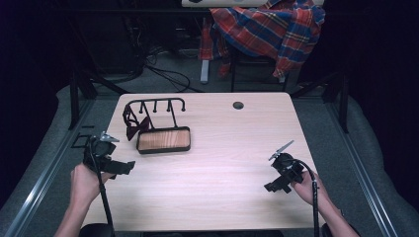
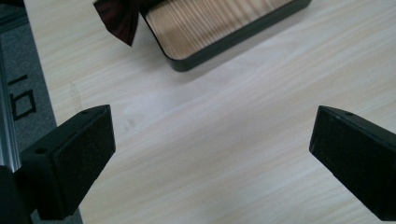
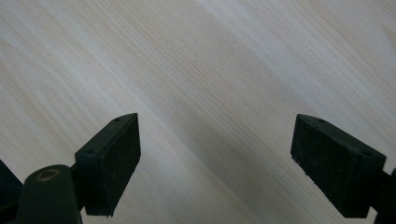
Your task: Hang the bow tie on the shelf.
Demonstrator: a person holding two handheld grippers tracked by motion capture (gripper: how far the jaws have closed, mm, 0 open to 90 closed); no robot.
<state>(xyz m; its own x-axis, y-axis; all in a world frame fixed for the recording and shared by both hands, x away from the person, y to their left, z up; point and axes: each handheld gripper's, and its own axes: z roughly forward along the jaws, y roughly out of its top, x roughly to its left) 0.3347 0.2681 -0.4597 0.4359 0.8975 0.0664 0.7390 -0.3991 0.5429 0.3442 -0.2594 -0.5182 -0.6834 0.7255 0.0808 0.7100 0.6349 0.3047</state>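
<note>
Fingers: left gripper [image 1: 123, 167] and right gripper [image 1: 272, 187] both gaped wide, empty.
Placement: dark-red bow tie [image 1: 133, 127] hung beside black-framed wooden tray [image 1: 163, 139] on pale wooden bench [image 1: 222, 163], probably awaiting pickup.

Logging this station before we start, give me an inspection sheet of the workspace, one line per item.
Surface: light wood table, round hole near the far edge.
Job's things: black rack with a wooden base tray; dark red bow tie hanging at the rack's left end.
Clutter: nothing seen.
Grippers: left hand-held gripper open over bare table; right hand-held gripper open, nothing between its jaws.
Cables: one trailing from each gripper; loose cables on the floor beyond the table.
Surroundings: plaid shirt draped over a chair; dark room.
</note>
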